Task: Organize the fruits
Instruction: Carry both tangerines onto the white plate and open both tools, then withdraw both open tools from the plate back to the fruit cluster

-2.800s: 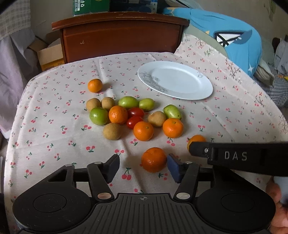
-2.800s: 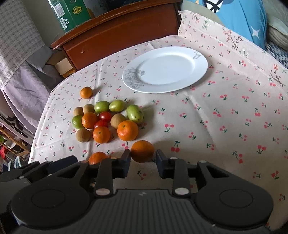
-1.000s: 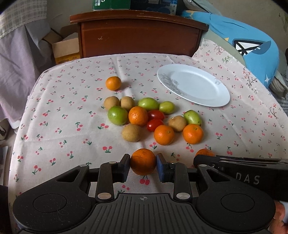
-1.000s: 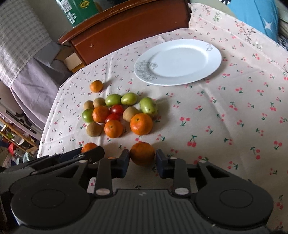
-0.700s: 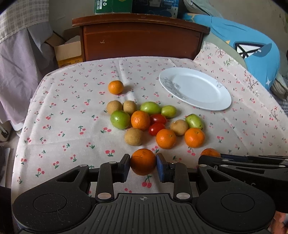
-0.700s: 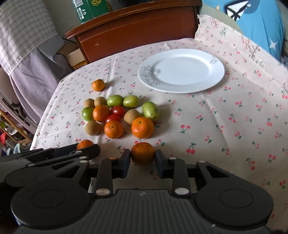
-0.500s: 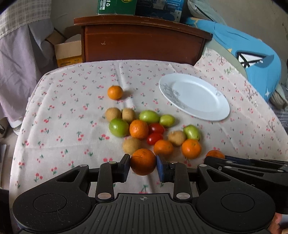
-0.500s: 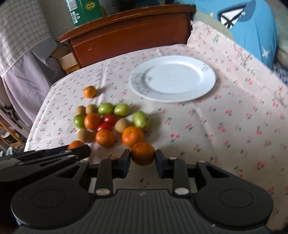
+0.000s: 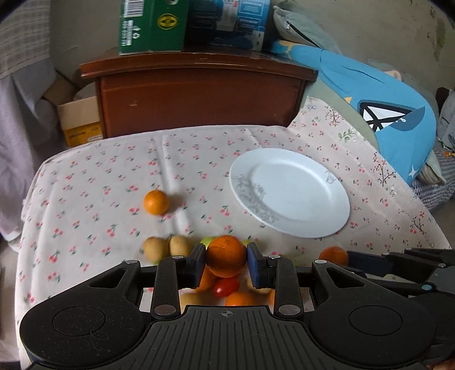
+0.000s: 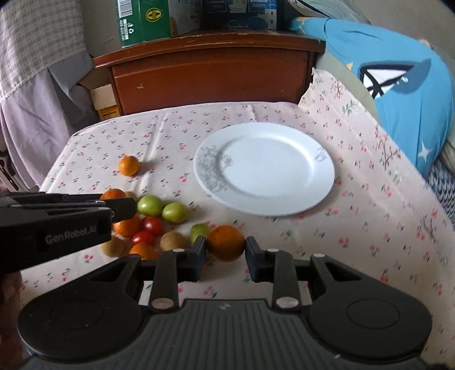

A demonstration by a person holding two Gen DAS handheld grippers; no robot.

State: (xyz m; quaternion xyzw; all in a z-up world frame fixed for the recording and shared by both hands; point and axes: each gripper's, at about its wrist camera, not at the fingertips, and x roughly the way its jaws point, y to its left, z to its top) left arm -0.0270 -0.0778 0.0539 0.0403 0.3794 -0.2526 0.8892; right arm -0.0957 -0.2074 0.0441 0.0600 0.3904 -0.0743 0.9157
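Observation:
My left gripper is shut on an orange, held above the fruit pile. My right gripper is shut on a second orange; in the left wrist view that orange shows at the right gripper's tips. An empty white plate lies ahead and to the right of both grippers. On the cherry-print cloth lie green fruits, red tomatoes, brown fruits and oranges. One lone orange sits apart at the back left.
A dark wooden cabinet stands behind the table, with a green carton on top. A blue cushion lies at the right. A cardboard box sits on the floor at the left. Cloth hangs at the far left.
Both grippers have risen off the cloth with their oranges and moved forward towards the plate. The fruit pile now sits lower in both views, partly hidden by the grippers.

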